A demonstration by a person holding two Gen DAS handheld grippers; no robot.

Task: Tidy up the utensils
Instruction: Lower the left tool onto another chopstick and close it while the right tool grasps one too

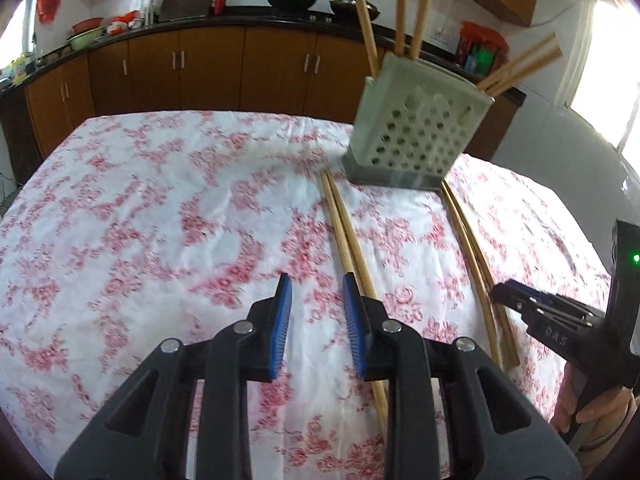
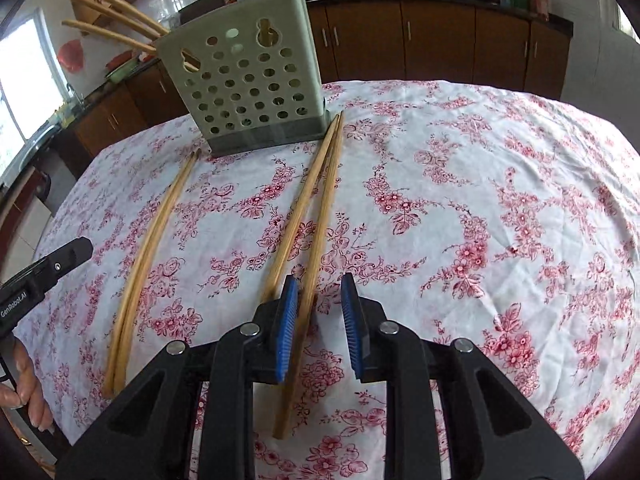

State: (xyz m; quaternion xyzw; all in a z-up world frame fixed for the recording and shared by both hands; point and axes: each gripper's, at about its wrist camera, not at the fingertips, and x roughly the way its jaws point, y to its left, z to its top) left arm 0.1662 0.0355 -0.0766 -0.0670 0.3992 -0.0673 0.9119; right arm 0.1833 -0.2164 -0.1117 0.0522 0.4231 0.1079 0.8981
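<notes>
Lying by holder (image 1: 416,120), chopstick pairs (image 2: 320,208); left hand-held gripper (image 1: 316,282) and right hand-held gripper (image 2: 320,280) agape.

A pale green perforated holder (image 2: 248,84) stands upright on the floral-clothed surface (image 2: 480,200), several wooden chopsticks leaning out of its top. Two more pairs (image 2: 320,208) (image 2: 152,248) lie flat just in front, tips toward its base.

Each camera sits just behind its own jaws, looking steeply down and forward, close over the surface (image 1: 140,208). Both views share the chopstick holder (image 1: 416,124) (image 2: 248,84), the chopsticks lying before it, and the kitchen cabinets behind.
</notes>
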